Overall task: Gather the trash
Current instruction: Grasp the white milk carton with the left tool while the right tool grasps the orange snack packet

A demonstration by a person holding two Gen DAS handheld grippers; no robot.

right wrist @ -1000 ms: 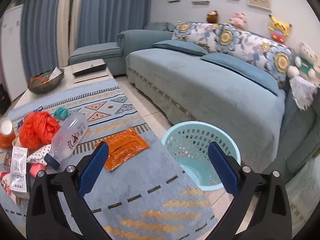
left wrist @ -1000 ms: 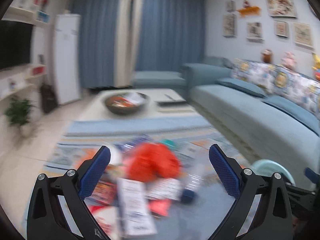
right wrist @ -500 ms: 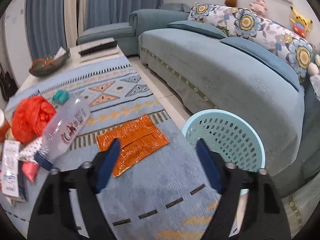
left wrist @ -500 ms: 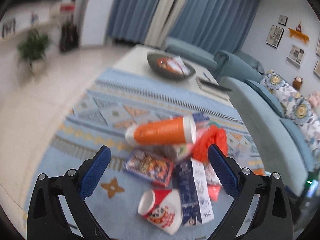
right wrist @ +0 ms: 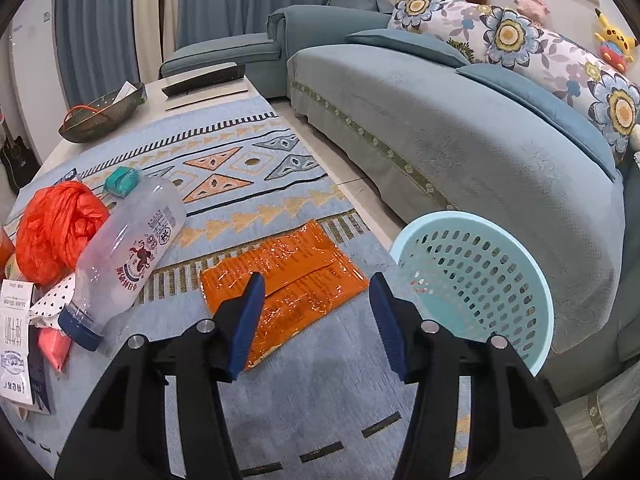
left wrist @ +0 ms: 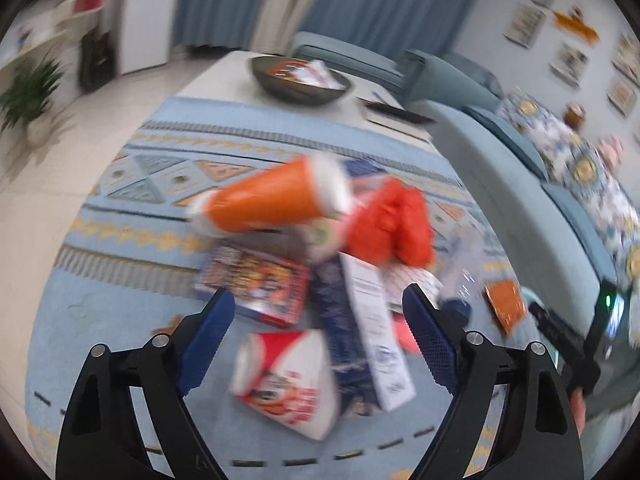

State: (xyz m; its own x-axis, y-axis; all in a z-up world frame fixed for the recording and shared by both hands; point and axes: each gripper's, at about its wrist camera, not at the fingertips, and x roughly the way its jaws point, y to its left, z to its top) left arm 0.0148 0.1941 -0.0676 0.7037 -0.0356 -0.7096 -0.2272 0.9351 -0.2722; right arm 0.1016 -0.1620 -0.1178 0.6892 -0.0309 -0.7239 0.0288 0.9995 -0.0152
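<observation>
Left wrist: we see left gripper (left wrist: 316, 312) jaws apart, closing, nothing clamped; red-and-white cup (left wrist: 284, 380) and carton (left wrist: 378, 332) lie between them on the rug (left wrist: 120, 280), blurred | Right wrist: our right gripper (right wrist: 316, 300) jaws apart, closing over orange packet (right wrist: 280, 276), not pressing; basket (right wrist: 476, 276) at 3 o'clock, bottle (right wrist: 128, 256) at 9.

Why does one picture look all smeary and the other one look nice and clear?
Left wrist view: motion blur smears the orange cup, the red plastic bag and the printed cup, so their labels can't be read. Right wrist view: sharp, the print on the clear bottle shows, with shiny glare on the orange wrapper. Both: the fisheye lens bends the rug and leaves dark corners.
</observation>
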